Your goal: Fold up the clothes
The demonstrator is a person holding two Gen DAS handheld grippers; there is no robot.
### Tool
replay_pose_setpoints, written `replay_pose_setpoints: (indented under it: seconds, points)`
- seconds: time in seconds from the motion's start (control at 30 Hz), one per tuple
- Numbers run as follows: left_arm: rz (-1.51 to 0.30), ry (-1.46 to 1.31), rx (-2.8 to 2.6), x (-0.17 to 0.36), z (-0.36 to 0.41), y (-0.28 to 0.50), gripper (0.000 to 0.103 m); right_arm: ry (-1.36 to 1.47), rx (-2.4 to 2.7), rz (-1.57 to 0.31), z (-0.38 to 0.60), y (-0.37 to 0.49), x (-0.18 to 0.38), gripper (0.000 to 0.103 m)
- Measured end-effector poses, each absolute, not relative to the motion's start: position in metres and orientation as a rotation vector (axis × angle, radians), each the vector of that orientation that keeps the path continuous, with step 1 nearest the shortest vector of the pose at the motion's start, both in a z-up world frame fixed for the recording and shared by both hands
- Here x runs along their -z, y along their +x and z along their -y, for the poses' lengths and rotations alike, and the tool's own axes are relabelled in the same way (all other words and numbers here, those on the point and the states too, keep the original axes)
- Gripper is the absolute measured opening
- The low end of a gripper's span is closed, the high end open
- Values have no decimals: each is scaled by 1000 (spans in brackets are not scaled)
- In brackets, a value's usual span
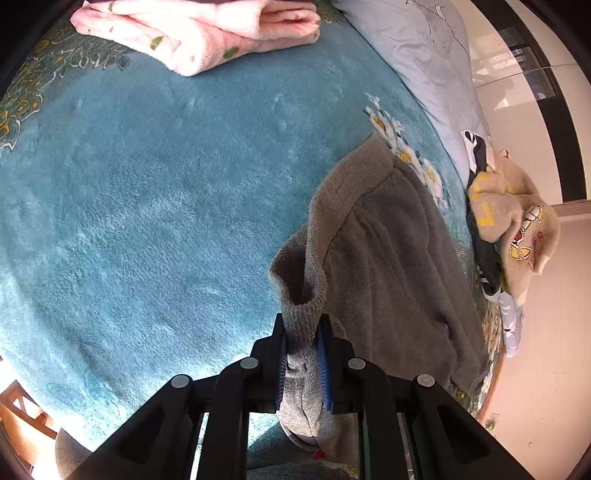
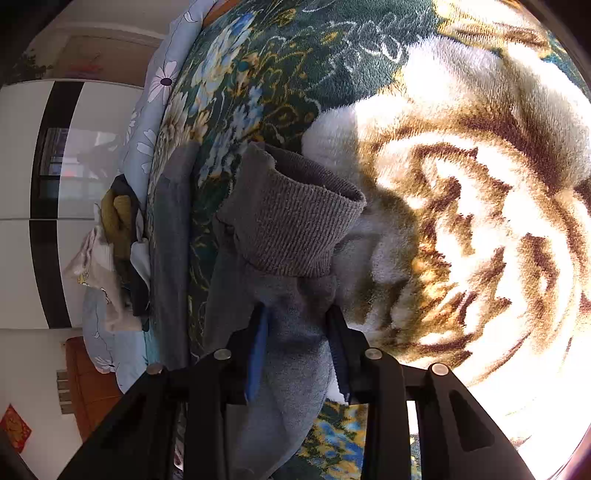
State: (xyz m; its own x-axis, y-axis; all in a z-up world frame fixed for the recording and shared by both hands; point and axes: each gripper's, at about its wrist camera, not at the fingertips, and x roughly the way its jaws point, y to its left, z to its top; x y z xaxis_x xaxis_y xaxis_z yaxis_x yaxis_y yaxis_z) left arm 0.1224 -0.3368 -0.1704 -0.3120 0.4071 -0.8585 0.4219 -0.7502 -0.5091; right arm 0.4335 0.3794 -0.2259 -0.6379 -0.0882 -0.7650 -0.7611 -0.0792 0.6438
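A grey fleece garment (image 1: 391, 258) lies on the teal blanket (image 1: 166, 192) of a bed, at the right of the left wrist view. My left gripper (image 1: 303, 332) is shut on its ribbed cuff (image 1: 299, 291), the knit pinched between the blue pads. In the right wrist view my right gripper (image 2: 297, 317) is shut on another part of the same grey garment (image 2: 295, 354), just behind a ribbed cuff (image 2: 291, 218) that stands up ahead of the fingers. The cloth hangs down between the black arms of both grippers.
A folded pink blanket (image 1: 207, 33) lies at the far side of the bed. A pile of other clothes (image 1: 513, 218) sits at the bed's right edge, also the clothes pile (image 2: 114, 240). The flowered blanket (image 2: 461, 184) is sunlit. A pale blue sheet (image 1: 428, 55) and a white wardrobe (image 2: 22, 184) border the bed.
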Motion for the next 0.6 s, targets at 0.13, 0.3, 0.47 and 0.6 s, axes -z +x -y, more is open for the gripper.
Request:
replay_pose_setpoints:
  seconds: [0.13, 0.3, 0.47, 0.6]
  points:
    - [-1177, 1793, 2287, 155, 350, 136, 15, -898, -1763, -1711, -380, 427, 220, 5]
    - [-1317, 1699, 2326, 129, 357, 130, 14, -689, -1868, -1785, -391, 425, 178, 4]
    - [-1460, 1650, 2300, 118, 358, 114, 14, -685, -1950, -1725, -394, 407, 148, 4]
    - [-1639, 1622, 2209, 118, 361, 96, 14, -708, -1973, -1705, -402, 379, 133, 4]
